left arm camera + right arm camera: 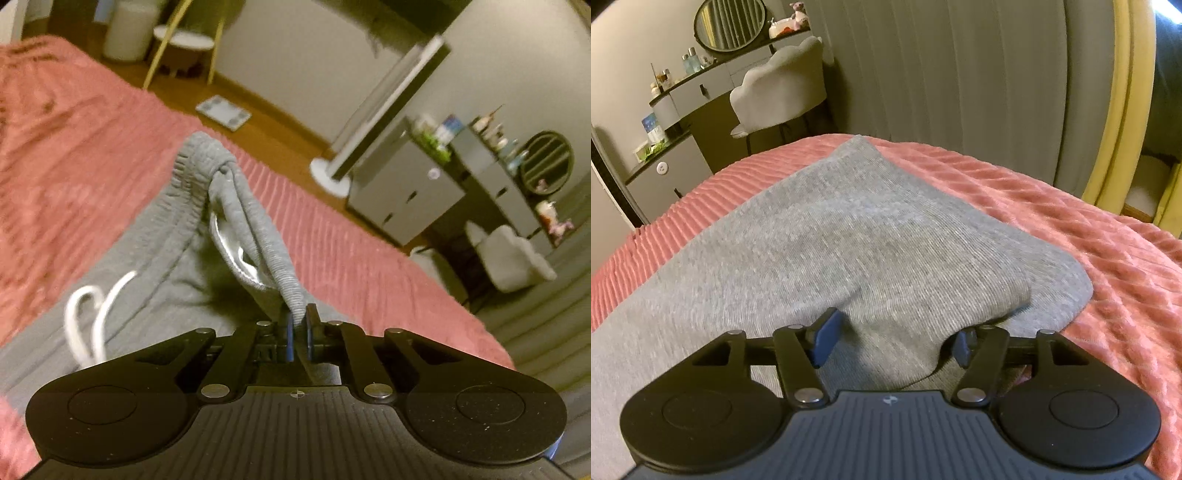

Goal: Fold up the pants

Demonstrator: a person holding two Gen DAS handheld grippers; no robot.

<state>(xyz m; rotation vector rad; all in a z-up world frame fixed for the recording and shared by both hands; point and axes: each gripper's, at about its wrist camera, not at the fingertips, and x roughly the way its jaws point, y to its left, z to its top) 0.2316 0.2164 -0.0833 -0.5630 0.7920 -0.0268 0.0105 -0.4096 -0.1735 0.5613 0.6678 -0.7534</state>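
Observation:
Grey sweatpants [155, 258] lie on a pink ribbed bedspread [74, 122]. My left gripper [298, 325] is shut on the ribbed waistband [280, 273] and lifts it, so the band stretches up from the bed. A white drawstring [92, 314] lies on the fabric to the left. In the right wrist view the grey pant legs [849, 236] lie folded over on the bedspread [1089, 229]. My right gripper [892, 341] is open, with a hump of grey fabric between its blue pads [825, 341].
Past the bed edge are a wooden floor [266, 133], a bathroom scale [223, 112], a standing mirror [391, 110], a grey dresser [406, 192] and a white chair [779, 92]. Grey curtains [942, 74] hang behind the bed.

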